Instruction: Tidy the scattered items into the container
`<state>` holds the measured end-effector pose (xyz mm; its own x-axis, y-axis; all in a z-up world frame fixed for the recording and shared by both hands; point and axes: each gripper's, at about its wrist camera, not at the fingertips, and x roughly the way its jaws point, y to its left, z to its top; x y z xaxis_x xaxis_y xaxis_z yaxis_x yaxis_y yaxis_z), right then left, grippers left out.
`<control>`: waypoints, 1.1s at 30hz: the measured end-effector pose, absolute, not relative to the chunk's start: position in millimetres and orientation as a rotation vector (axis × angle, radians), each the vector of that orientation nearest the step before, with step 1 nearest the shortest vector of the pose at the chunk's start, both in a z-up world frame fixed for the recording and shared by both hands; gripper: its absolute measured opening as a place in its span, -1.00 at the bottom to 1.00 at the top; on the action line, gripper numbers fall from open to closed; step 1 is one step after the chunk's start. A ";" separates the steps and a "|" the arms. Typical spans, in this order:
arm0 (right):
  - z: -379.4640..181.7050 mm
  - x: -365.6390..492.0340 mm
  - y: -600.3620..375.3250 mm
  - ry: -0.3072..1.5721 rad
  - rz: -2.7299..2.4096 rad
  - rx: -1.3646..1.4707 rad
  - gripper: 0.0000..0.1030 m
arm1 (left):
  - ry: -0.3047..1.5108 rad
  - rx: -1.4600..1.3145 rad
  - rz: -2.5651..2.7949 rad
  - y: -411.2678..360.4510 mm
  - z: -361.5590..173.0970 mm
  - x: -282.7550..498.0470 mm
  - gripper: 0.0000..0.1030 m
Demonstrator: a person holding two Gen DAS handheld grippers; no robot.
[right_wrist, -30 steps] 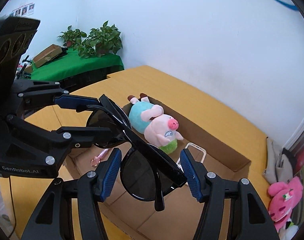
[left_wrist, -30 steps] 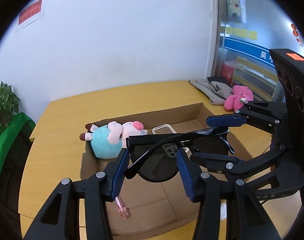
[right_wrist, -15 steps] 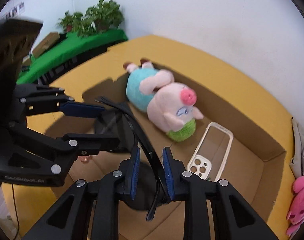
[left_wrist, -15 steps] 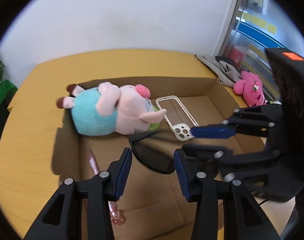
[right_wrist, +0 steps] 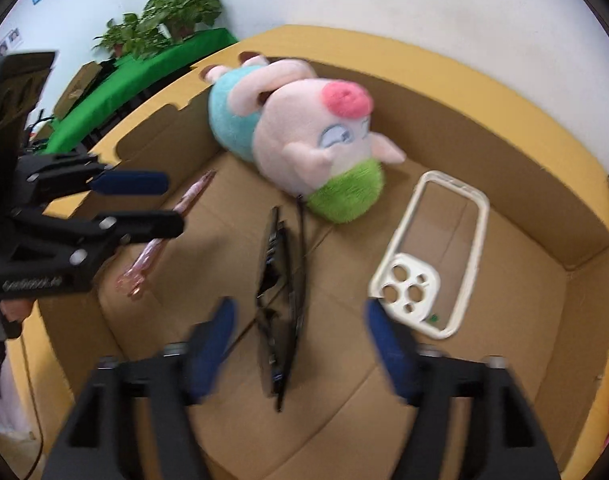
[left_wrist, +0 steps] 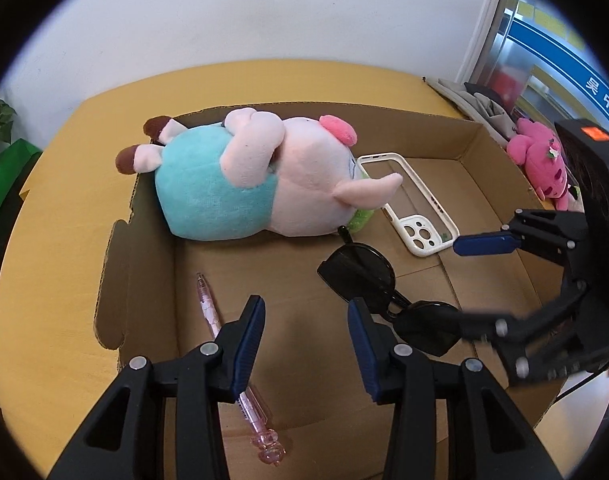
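Note:
Black sunglasses [left_wrist: 368,278] lie folded on the floor of the open cardboard box [left_wrist: 476,138]; they also show in the right wrist view [right_wrist: 282,276]. My left gripper [left_wrist: 304,332] is open and empty above the box floor, just left of the glasses. My right gripper [right_wrist: 298,326] is open and empty, its fingers on either side of the glasses and above them. A pink pig plush [left_wrist: 260,176] in a teal shirt, a white phone case [left_wrist: 408,204] and a pink pen [left_wrist: 212,312] also lie in the box.
The box sits on a yellow table [left_wrist: 64,240]. A pink plush [left_wrist: 542,160] and grey cloth [left_wrist: 472,100] lie on the table beyond the box's right wall. Green plants [right_wrist: 164,16] on a green-covered stand are behind the table.
Both grippers lowered the sunglasses into the box. The right gripper, shut on them half a second ago, has opened, and the glasses now lie on the box floor.

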<state>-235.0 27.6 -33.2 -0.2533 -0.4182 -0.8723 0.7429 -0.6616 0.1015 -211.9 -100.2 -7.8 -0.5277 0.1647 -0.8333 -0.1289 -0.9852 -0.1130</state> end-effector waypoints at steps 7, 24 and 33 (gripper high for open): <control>-76.5 -225.8 3.2 0.592 -1.872 1.383 -0.39 | -0.067 -1.448 2.577 -94.0 -14.1 -217.2 -0.17; -50.7 -211.4 -17.0 0.757 -1.745 1.184 -0.43 | -0.095 -1.454 2.576 -108.8 -11.2 -212.8 -0.16; -68.7 -218.4 -26.7 0.787 -1.749 1.234 -0.39 | -0.081 -1.458 2.583 -109.6 -14.8 -207.3 -0.02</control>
